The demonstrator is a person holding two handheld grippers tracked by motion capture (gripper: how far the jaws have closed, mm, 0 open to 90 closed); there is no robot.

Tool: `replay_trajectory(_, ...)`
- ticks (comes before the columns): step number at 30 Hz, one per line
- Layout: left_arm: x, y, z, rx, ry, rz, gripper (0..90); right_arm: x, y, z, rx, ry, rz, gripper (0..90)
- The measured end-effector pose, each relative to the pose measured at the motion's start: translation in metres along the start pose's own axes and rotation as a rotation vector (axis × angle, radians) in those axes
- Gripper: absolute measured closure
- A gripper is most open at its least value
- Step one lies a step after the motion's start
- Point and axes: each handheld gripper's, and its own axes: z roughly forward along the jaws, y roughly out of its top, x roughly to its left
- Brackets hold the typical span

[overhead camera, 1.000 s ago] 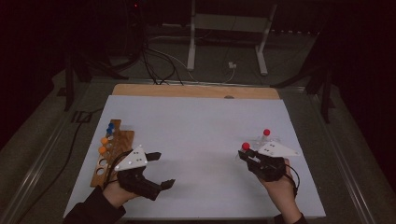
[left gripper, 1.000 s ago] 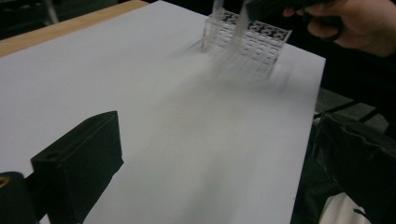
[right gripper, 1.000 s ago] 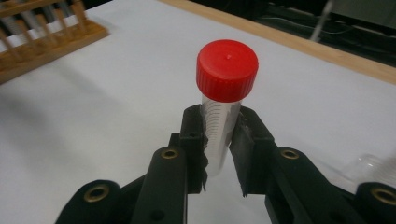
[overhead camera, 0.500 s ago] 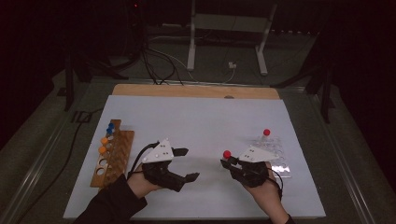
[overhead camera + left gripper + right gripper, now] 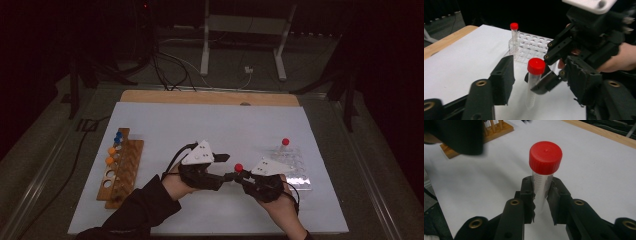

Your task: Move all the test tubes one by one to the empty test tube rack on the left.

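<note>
A clear tube with a red cap (image 5: 238, 167) stands upright over the middle of the white mat, and my right gripper (image 5: 238, 176) is shut on its body just below the cap (image 5: 545, 155). In the right gripper view the pads (image 5: 527, 192) press the tube from both sides. My left gripper (image 5: 227, 167) faces it from the left. Its jaws have just been closing and now stand on either side of the same tube (image 5: 534, 82), with a gap on each side. A second red-capped tube (image 5: 285, 142) stands in the clear rack (image 5: 295, 167).
A wooden rack (image 5: 122, 170) with blue and orange capped tubes (image 5: 116, 145) lies at the mat's left edge. The clear rack (image 5: 534, 43) sits just right of my right hand. A wooden board (image 5: 210, 97) borders the mat's far side, with cables and a stand beyond it.
My left gripper has moved right from beside the wooden rack to the mat's middle, and its jaws have narrowed. My right gripper has carried the tube left, away from the clear rack.
</note>
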Motion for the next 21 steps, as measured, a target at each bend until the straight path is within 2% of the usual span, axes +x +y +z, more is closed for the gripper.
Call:
replay_trajectory(8, 0.0, 0.001, 0.018, 0.036, 0.024, 0.039, 58.3, 0.0, 0.001, 0.0, 0.0, 0.004, 0.0, 75.2)
replay_trajectory(10, 0.0, 0.0, 0.022, 0.04, 0.03, 0.043, 59.1, 0.001, 0.001, 0.0, -0.001, 0.005, 0.001, 75.2)
replay_trajectory(14, 0.0, -0.002, 0.025, 0.044, 0.026, 0.064, 70.5, -0.001, 0.001, -0.001, 0.0, -0.002, -0.002, 75.3)
replay_trajectory(21, 0.002, 0.002, 0.022, 0.053, 0.016, 0.075, 71.7, -0.001, 0.001, -0.002, -0.013, 0.008, 0.004, 74.0)
